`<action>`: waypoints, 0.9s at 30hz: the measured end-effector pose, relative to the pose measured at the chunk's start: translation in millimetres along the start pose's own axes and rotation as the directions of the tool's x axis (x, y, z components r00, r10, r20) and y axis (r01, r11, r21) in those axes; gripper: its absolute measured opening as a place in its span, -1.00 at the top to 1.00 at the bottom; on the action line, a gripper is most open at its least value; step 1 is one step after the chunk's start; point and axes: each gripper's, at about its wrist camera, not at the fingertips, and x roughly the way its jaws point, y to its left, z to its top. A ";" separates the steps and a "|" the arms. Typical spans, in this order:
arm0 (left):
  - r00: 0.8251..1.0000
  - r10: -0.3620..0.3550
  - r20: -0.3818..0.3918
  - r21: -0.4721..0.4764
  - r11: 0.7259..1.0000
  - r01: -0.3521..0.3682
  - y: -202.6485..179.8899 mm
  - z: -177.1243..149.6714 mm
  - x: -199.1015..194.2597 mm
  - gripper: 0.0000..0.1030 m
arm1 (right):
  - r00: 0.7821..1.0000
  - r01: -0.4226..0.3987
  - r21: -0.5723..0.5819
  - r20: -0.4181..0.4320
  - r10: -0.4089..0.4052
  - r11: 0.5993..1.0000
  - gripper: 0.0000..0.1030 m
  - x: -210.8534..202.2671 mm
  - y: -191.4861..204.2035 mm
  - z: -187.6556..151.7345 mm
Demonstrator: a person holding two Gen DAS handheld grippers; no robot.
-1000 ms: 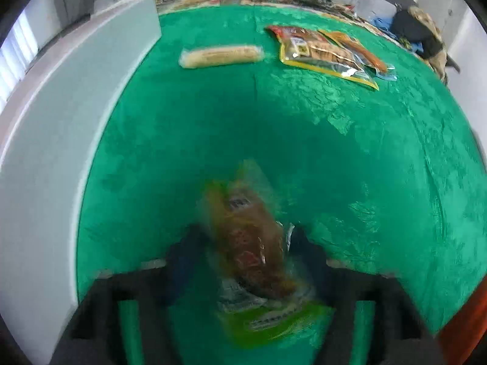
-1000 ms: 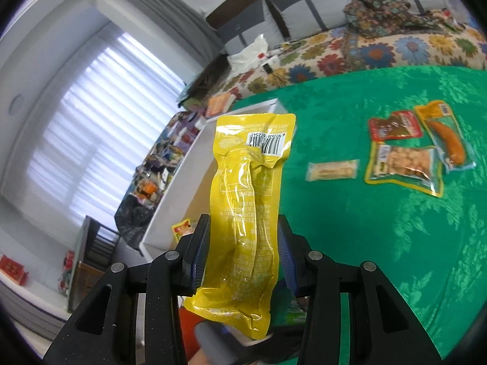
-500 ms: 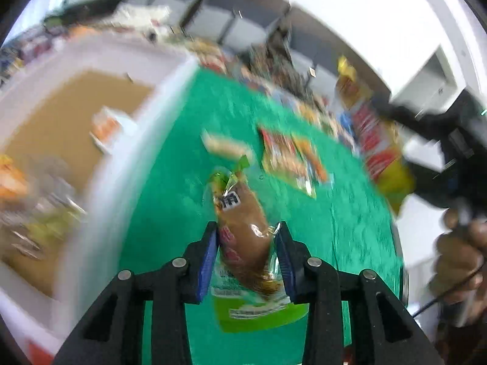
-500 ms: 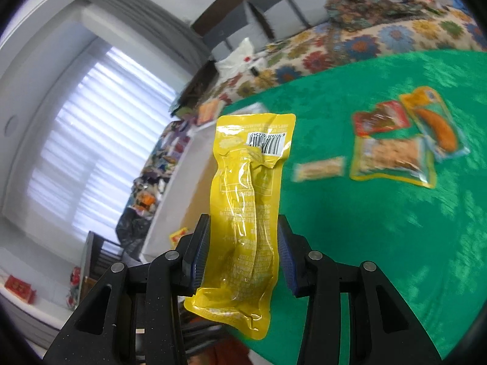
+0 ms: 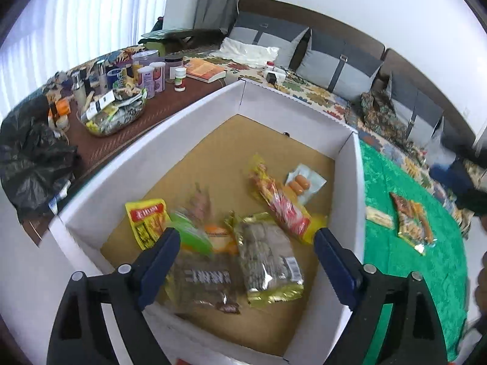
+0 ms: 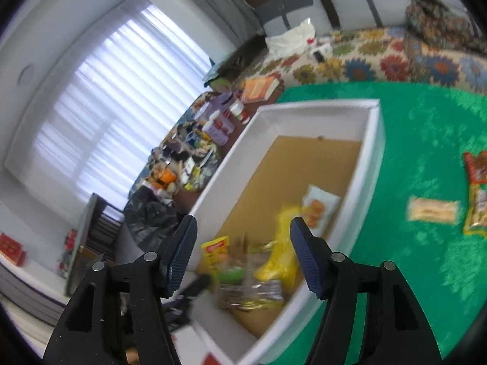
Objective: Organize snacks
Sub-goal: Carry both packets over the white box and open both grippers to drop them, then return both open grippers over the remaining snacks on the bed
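We hold both hand-held grippers over the white box (image 5: pixel 350 164), and both have just been opening: the left hand-held gripper (image 5: pixel 246 255) stands spread wide with nothing pressed between its blue pads, a blurred green-edged packet (image 5: pixel 190 234) dropping just beyond them, and the right hand-held gripper (image 6: pixel 243 255) is likewise spread, a smeared yellow packet (image 6: pixel 281 252) falling past its jaws into the box (image 6: pixel 316 105). The snacks already gathered lie on the brown floor of the box in the lower centre of the left wrist view. What we judge comes next turns on the snacks still outside: in the left view they sit on the green cloth (image 5: pixel 395 258) at the right edge, a pale bar (image 5: pixel 379 217) just outside the box wall and a stack of yellow and red pouches (image 5: pixel 412 223) further right. In the right view the pale bar (image 6: pixel 433 210) lies with its long axis across the frame, right of the jaws, so the right hand looks nearer. Red characters show on one yellow packet (image 5: pixel 147 223), too small to read; no brand is legible.
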 end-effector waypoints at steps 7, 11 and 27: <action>0.970 -0.243 -0.020 0.085 0.966 0.244 -91.3 -32.8 -11.6 -0.83 | 0.879 0.476 -0.071 0.012 -0.476 0.877 -0.36 -42.4 -126.2 -88.9; 0.938 -0.329 -0.112 0.195 0.918 0.346 -172.0 -68.4 9.5 -0.99 | 0.721 0.693 0.000 -0.034 -0.692 0.721 -0.36 -86.1 -230.7 -158.6; 0.987 -0.069 -0.144 0.408 0.905 0.123 -303.9 -135.4 170.3 -0.99 | 0.613 0.771 0.198 0.025 -0.789 0.605 -0.66 -151.6 -339.4 -157.5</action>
